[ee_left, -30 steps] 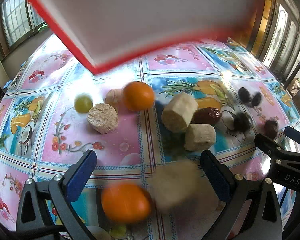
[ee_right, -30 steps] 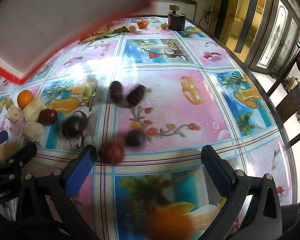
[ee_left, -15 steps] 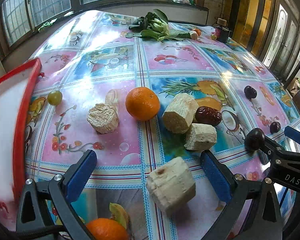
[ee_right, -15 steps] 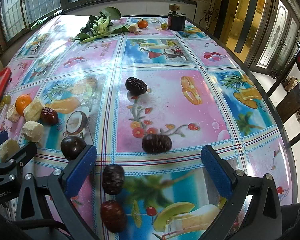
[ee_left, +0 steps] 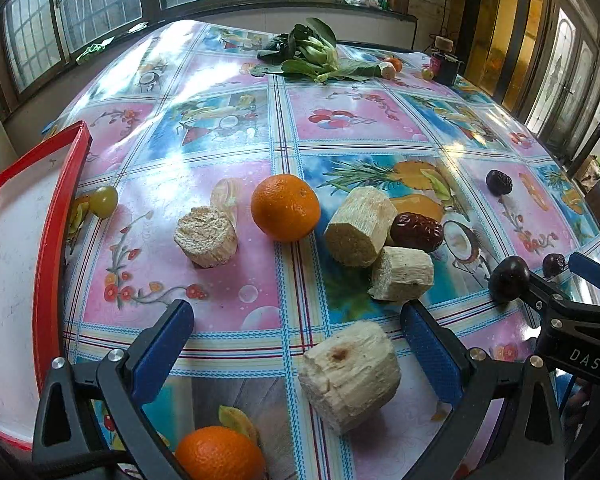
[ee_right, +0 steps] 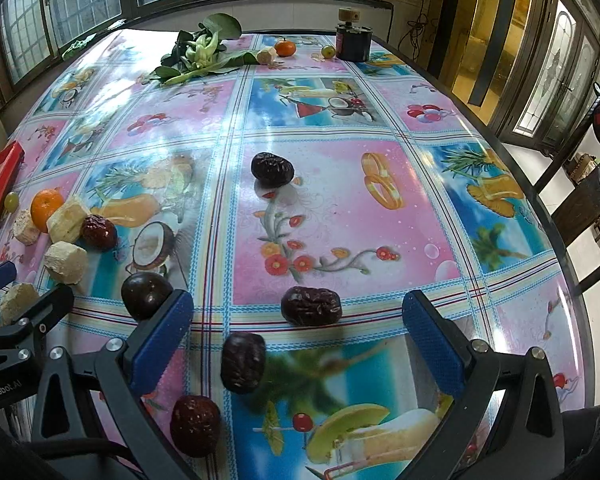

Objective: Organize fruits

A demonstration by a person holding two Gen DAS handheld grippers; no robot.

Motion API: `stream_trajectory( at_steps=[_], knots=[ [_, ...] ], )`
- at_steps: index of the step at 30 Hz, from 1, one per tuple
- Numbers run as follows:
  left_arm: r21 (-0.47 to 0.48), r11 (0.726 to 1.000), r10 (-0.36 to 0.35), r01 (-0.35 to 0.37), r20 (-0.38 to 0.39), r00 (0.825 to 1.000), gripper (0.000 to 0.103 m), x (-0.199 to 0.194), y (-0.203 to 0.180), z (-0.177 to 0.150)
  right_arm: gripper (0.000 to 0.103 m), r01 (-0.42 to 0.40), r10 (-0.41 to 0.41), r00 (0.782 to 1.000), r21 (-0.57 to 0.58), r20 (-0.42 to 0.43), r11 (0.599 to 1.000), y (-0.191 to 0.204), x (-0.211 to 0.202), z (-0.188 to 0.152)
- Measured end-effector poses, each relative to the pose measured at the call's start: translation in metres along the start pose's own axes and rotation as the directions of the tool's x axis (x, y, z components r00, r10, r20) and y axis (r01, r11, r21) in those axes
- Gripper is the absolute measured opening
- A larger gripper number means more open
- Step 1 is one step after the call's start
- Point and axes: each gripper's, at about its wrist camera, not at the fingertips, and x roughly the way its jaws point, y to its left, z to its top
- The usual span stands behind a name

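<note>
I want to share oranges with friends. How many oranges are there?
3. One orange sits in the middle beside the pale chunks, one lies closest to the camera, and one is far off by the green leaves. More may hide out of view.

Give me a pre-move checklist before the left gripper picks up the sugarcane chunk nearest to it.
1. Left gripper open and empty: ok.
2. Nearest sugarcane chunk between the fingers, toward the right one: ok.
3. Chunk clear of neighbours: ok; the orange lies apart.
4. Red tray in view on the left, inside bare: ok.
5. Right gripper open, holding nothing: ok.
6. Chunk at rest: ok, sharp, no blur.
</note>
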Motion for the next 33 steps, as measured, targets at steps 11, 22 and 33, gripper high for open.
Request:
stream_trajectory(
  at_steps=[11,22,33],
  knots=[
    [-0.005,1.000,-0.007,0.007,0.008,1.000,0.103,0.000,0.000,0.000,0.103,-0.001,0.001,1.000,0.001,0.000,1.000,0.000,0.000,0.000],
    [-0.008,1.000,-0.010,0.010,0.011,1.000,0.103,0.000,-0.001,0.000,0.103,0.004,-0.004,1.000,0.005,-0.001,1.000,0.000,0.000,0.000],
    [0.005,1.000,-0.028,0.028,0.008,1.000,0.102,-0.001,0.000,0.000,0.103,0.018,-0.018,1.000,0.009,-0.004,1.000,-0.003,-0.023,0.015]
  ],
)
